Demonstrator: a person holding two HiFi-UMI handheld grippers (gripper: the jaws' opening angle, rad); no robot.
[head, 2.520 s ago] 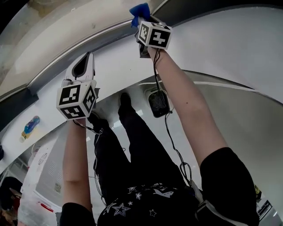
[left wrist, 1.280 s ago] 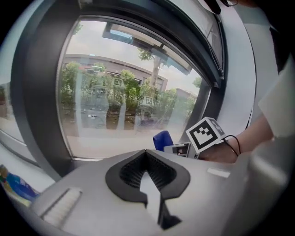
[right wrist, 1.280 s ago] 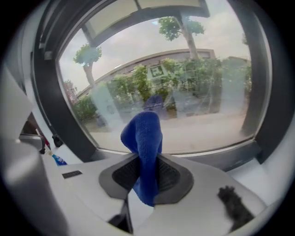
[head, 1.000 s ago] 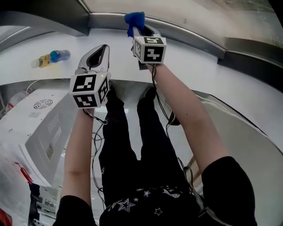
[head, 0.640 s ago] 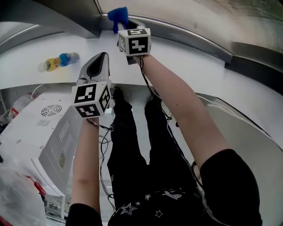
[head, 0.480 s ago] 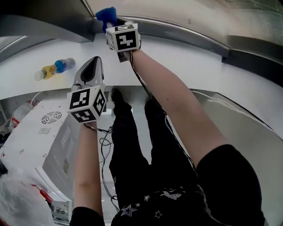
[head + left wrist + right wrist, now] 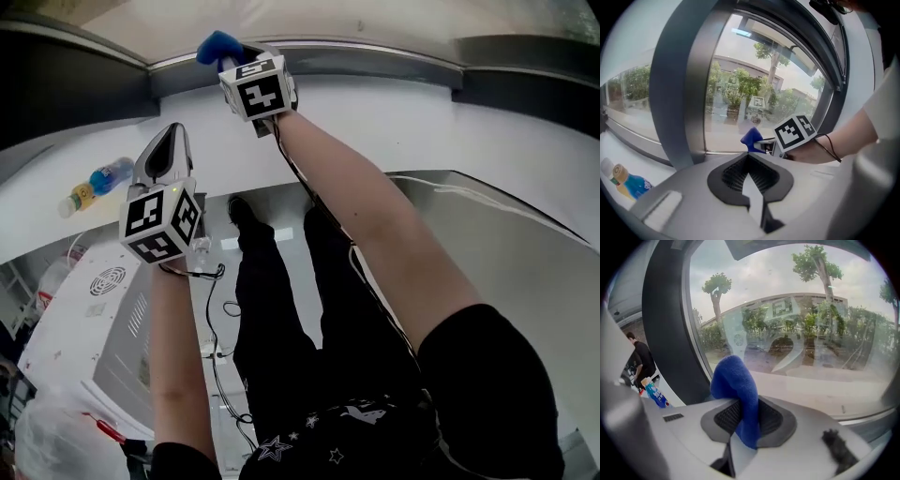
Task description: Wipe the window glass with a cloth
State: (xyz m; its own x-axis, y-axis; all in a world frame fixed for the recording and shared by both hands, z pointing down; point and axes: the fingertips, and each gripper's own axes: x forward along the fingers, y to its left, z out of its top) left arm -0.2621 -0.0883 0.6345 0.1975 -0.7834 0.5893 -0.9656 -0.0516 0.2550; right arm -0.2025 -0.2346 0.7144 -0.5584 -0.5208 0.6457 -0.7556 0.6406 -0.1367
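Note:
A blue cloth (image 7: 736,390) is clamped in my right gripper (image 7: 743,420), bulging up out of the jaws just short of the window glass (image 7: 801,329). In the head view that gripper (image 7: 246,67) reaches up to the window's lower left corner, with the cloth (image 7: 217,45) at the dark frame. My left gripper (image 7: 161,159) hangs lower and to the left, over the white sill, jaws shut and empty. In the left gripper view, the left gripper (image 7: 751,180) points at the glass (image 7: 740,98), and the cloth (image 7: 751,137) shows ahead of it.
A thick dark window post (image 7: 682,93) stands left of the pane. A blue-labelled bottle (image 7: 97,185) lies on the white sill (image 7: 394,122) at left. A white appliance (image 7: 94,319) sits below left. A person (image 7: 640,357) is seen far left.
The right gripper with the cloth has slid left along the bottom of the window into its corner. The left gripper has drifted left and down a little.

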